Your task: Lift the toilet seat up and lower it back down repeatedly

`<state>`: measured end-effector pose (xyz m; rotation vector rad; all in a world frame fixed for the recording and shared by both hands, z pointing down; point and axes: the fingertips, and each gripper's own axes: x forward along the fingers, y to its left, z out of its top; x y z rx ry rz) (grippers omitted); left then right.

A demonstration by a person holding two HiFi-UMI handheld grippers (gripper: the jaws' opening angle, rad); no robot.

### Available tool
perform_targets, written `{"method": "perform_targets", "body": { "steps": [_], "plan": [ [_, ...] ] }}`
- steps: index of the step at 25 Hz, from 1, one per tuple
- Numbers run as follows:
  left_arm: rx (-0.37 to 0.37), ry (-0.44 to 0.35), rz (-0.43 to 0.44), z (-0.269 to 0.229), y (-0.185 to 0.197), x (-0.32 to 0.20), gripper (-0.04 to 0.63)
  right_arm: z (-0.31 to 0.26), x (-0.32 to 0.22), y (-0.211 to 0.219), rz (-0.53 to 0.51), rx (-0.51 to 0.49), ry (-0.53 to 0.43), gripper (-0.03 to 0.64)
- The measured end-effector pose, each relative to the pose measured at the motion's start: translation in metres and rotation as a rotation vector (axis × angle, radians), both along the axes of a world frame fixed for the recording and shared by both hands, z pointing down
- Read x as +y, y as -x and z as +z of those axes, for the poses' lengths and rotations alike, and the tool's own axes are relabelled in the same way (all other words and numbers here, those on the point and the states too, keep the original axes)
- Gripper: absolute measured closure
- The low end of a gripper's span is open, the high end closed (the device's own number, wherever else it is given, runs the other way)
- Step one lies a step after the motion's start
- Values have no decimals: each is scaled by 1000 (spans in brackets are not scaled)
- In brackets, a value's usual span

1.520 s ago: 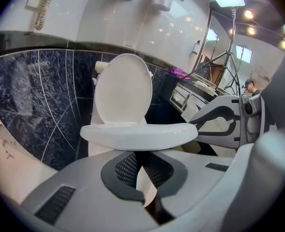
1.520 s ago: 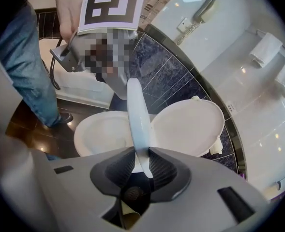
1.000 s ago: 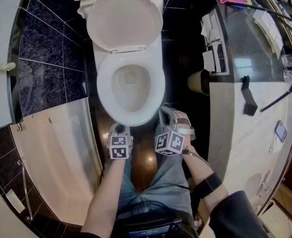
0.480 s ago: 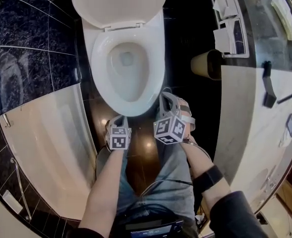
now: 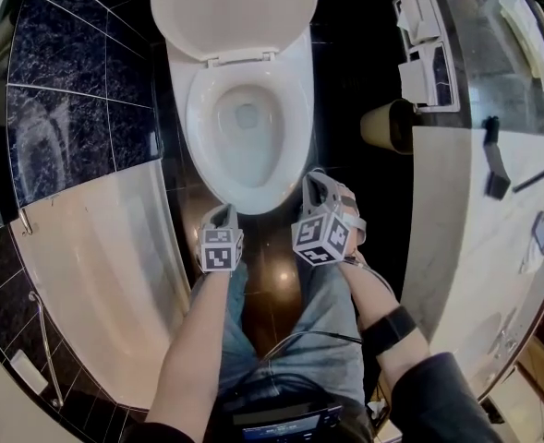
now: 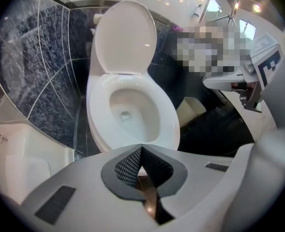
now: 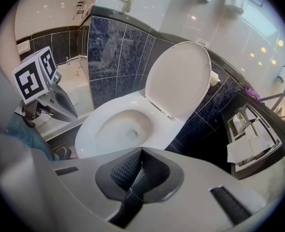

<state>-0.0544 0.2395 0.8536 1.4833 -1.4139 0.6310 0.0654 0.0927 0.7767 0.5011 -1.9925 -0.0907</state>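
A white toilet stands ahead with its lid (image 5: 235,12) raised against the tank. The bowl's broad white rim (image 5: 200,137) lies flat and uncovered. My left gripper (image 5: 219,220) hovers just short of the bowl's front edge, a little to its left, shut with nothing between its pads. My right gripper (image 5: 316,183) is beside the front right of the rim, also shut and empty. In the left gripper view the lid (image 6: 125,37) stands upright behind the bowl (image 6: 169,124). The right gripper view shows the lid (image 7: 178,79) tilted back above the rim (image 7: 91,129).
A white bathtub (image 5: 96,275) runs along the left. A marble counter (image 5: 475,210) fills the right, with a paper holder (image 5: 424,63) and a beige bin (image 5: 387,125) near the toilet. The person's legs in jeans (image 5: 327,312) stand on the dark floor below the grippers.
The head view has shifted, so the toilet sits higher in the picture. Both grippers have sunk a little in front of the bowl and stay shut. The lid stays raised.
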Motion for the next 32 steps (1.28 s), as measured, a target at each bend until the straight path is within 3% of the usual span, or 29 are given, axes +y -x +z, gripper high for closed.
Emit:
{"method": "perform_targets", "body": {
  "steps": [8,16,22,32],
  "plan": [
    [-84,-176,-11,-136,51,-47,595,-96,-24,25,59,-113,-5,598],
    [-207,-375,-44,-295,101,-85,595,-233,-61,53,156,-281,-22,598],
    [-224,-483,-104,-410,128,-97,595,-321,-82,53,212,-385,-21,598],
    [-283,-625,-128,-519,147,-106,595,-409,-106,32,244,-495,-54,599]
  ]
}}
